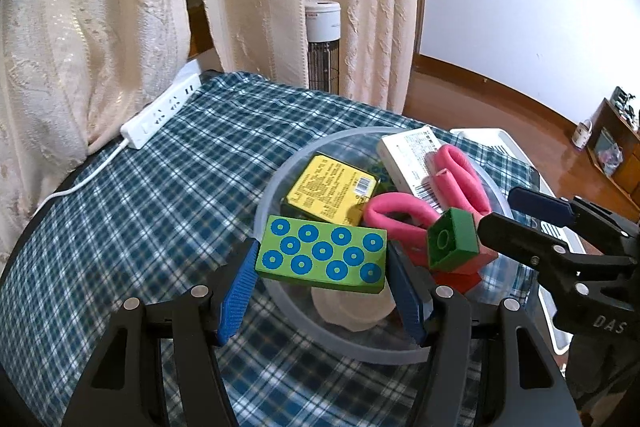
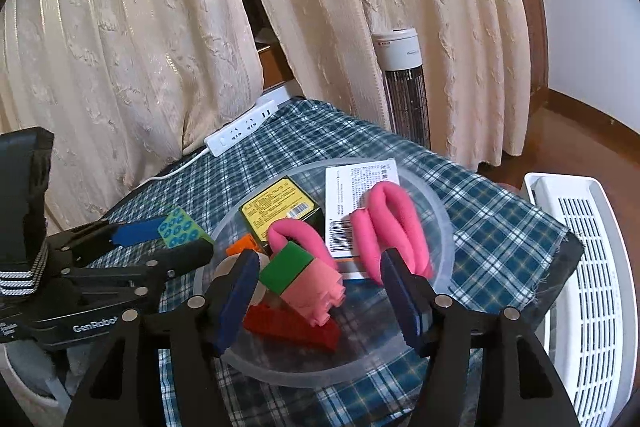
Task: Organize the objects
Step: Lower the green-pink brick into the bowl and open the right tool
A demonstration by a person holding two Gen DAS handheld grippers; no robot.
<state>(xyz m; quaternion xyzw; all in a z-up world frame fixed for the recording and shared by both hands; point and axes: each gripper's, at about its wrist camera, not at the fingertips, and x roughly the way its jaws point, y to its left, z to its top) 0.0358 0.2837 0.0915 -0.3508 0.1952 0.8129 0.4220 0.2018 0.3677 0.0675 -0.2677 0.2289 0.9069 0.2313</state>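
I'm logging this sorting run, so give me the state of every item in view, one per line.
Left claw: shut on the green dotted block.
Green dotted block: held above the bowl's near rim.
Right claw: open, nothing gripped.
Green and pink brick stack: in the bowl, tilted, leaning on the red brick.
Red brick: lying in the bowl.
Clear bowl: upright on the cloth, partly filled.
Yellow box: in the bowl, closed.

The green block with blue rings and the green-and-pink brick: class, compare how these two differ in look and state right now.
The green block with blue rings is a flat slab, clamped between the left gripper pads above the clear bowl rim. The green-and-pink brick is chunkier, two-coloured and tilted; it lies loose in the bowl, between the right gripper pads, which do not press on it. Both are toy building blocks with green on them.
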